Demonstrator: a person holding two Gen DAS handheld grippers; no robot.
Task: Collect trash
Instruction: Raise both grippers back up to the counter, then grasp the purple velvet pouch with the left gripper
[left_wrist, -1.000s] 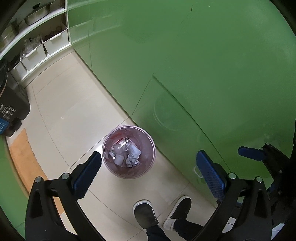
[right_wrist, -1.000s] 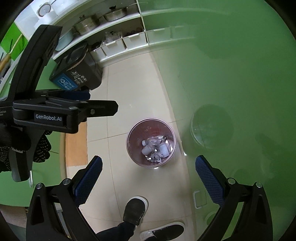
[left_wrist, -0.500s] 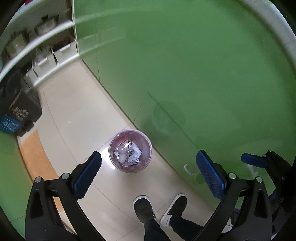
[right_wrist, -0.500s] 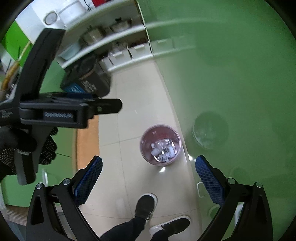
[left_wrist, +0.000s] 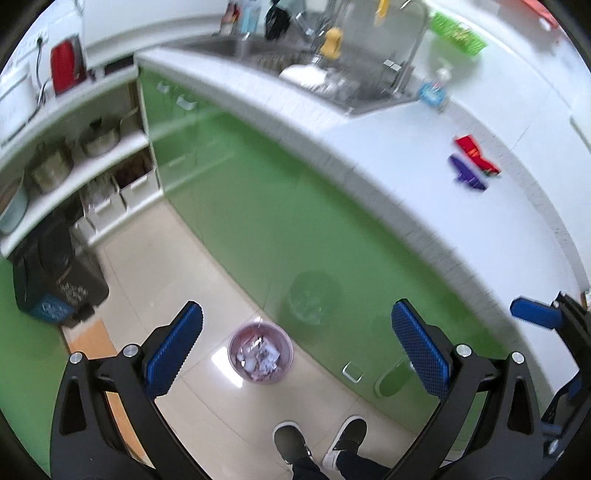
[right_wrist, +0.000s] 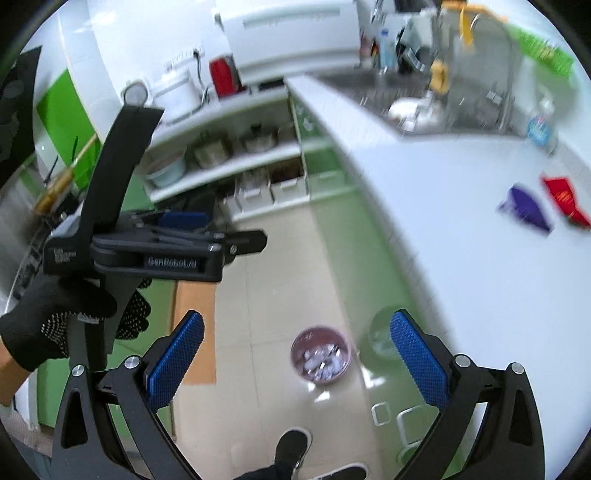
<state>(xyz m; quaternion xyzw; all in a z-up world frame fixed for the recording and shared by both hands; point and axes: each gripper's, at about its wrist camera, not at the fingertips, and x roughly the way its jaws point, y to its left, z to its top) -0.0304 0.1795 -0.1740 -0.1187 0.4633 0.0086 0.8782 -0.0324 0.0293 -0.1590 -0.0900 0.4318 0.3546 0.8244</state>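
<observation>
Both grippers, left (left_wrist: 295, 347) and right (right_wrist: 297, 349), fingers spread and empty, raised toward the surface (left_wrist: 424, 158), likely for the far-right wrappers (left_wrist: 474, 162); bin (left_wrist: 260, 352) on the floor below.

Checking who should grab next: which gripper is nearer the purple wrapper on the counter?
Right, likely. The right gripper sits on the counter side, the purple wrapper up to its right. The left gripper is farther out over the floor.

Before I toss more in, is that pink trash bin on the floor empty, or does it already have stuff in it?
Not empty. The pink trash bin stands upright with crumpled white paper covering its bottom, well below the rim.
</observation>
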